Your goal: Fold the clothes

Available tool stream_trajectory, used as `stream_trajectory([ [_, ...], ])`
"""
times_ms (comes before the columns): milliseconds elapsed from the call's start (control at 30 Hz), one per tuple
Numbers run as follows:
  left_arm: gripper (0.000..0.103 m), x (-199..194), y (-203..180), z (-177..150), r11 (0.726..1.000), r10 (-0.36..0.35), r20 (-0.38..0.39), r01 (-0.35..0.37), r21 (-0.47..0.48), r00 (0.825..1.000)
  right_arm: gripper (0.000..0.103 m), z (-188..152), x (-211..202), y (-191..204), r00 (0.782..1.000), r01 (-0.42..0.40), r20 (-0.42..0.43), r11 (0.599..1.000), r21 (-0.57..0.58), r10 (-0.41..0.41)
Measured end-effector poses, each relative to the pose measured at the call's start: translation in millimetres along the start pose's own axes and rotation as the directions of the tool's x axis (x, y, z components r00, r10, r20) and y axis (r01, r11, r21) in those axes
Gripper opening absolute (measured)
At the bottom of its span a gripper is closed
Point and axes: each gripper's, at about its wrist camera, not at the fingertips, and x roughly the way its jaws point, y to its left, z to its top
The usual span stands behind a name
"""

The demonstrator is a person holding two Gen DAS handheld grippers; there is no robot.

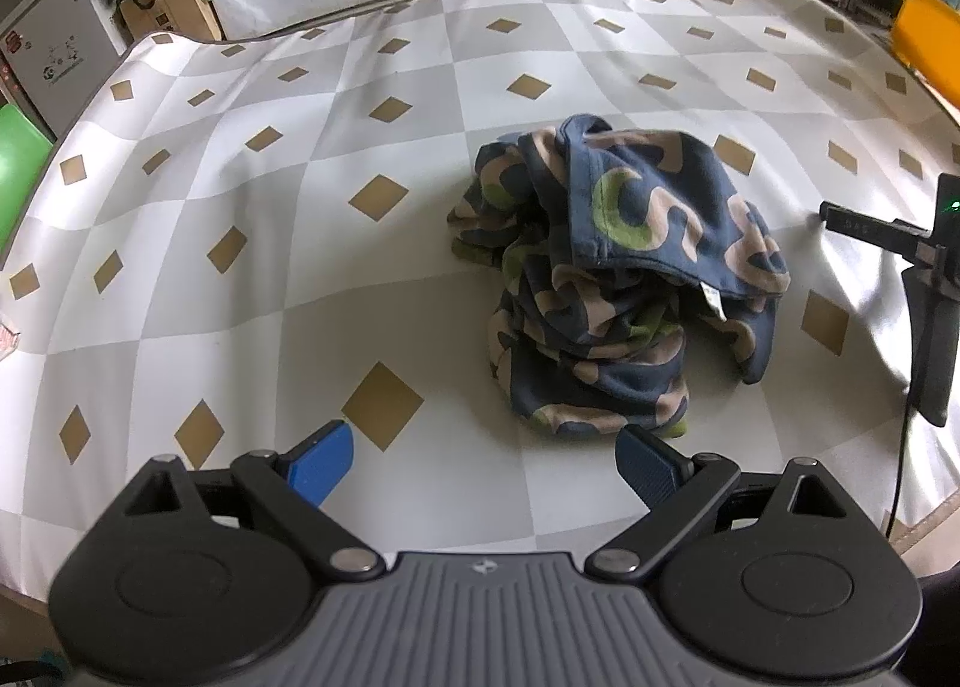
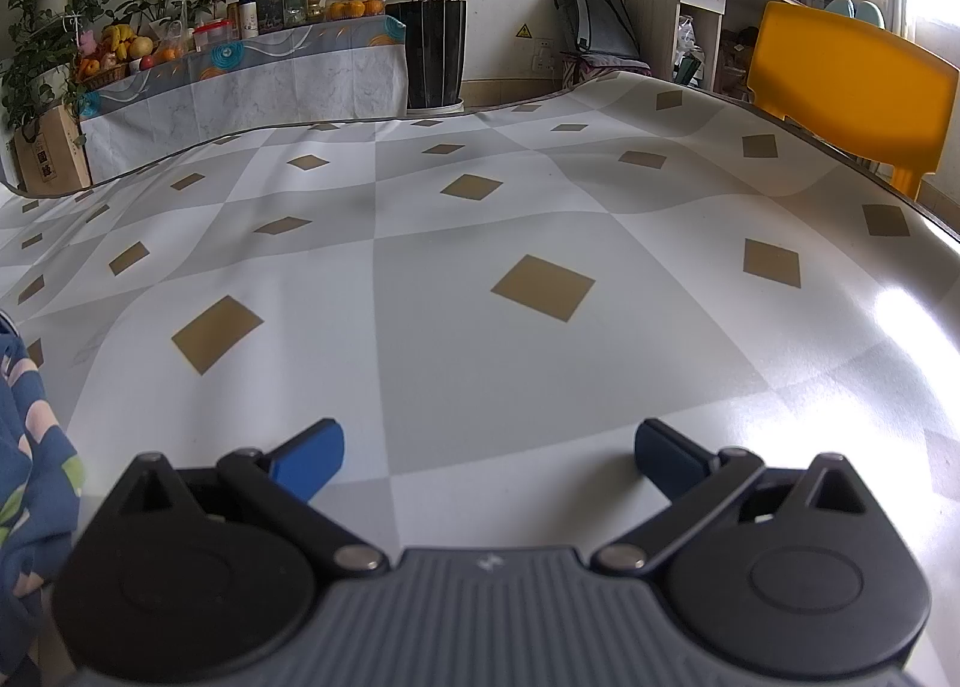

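Garment (image 1: pixel 618 273): navy with tan and green squiggles, lying in a crumpled heap on the desk (image 1: pixel 240 267), roughly centre of the left wrist view, white label showing on its near right side. No fold made yet, by the look of it; nothing is flattened. Judged left: spread it out, find the hems, then all the folds.

Left hand-held gripper (image 1: pixel 483 468): jaws wide apart, empty, just short of the heap's near edge, heap at 12–1 o'clock from it.

Right hand-held gripper (image 2: pixel 489 459): also spread open, holding nothing, facing bare checkered cloth; garment only clips in at its 8–9 o'clock.

Room: plenty of clear desk at 9–11 o'clock and 12 o'clock of the heap for spreading. Far desk edge well apart from it. Yellow chair (image 2: pixel 852 105) sits past the edge at 1–2 o'clock in the right wrist view.
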Motion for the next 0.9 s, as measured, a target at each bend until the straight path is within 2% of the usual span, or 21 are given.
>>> stream_trajectory([
  [767,0.094,31,-15,14,1.0,0.014,-0.088,-0.015,-0.011,0.996,0.103,0,-2,-3,1.0,0.0,-0.001,1.0,0.001,0.0],
  [900,0.094,33,-14,16,1.0,0.024,-0.091,-0.026,-0.017,0.996,0.103,-3,-10,-1,0.998,0.036,-0.048,0.999,0.03,-0.034],
])
